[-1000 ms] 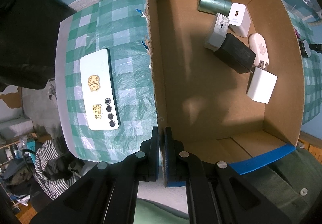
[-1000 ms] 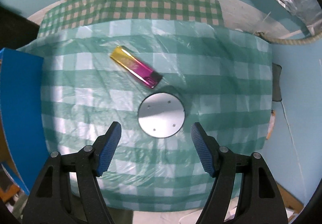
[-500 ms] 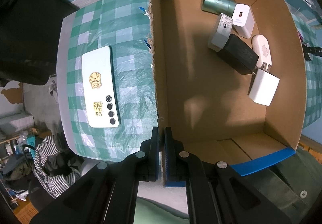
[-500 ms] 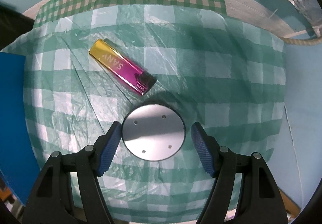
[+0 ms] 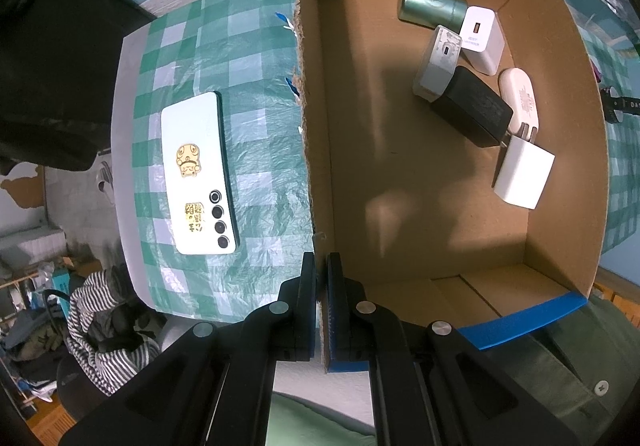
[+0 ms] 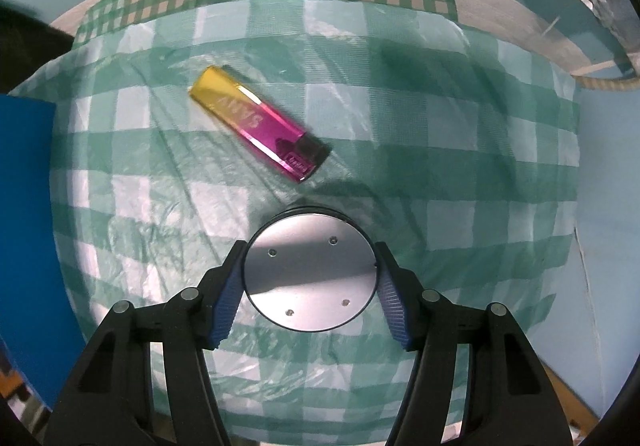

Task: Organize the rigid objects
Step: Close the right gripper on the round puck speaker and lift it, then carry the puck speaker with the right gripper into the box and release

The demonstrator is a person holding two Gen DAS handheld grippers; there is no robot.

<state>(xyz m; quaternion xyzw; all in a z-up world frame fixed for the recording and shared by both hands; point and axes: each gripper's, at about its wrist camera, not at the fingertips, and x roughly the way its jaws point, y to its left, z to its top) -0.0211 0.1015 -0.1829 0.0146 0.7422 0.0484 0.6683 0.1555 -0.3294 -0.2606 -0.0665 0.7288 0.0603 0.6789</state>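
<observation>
Right tool closing round the disc on the bench, pads about touching its rim. Left tool clamped on the box wall. Six things boxed already; disc, lighter, phone left out.

Tabletop under green-checked plastic cloth: silver disc between right claw's closing pads, lighter just beyond; phone and cardboard box by left claw.

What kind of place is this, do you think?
Probably a lived-in room at home: a table under a green checked plastic cloth, striped clothing heaped beside it, and a cardboard box of chargers.
</observation>
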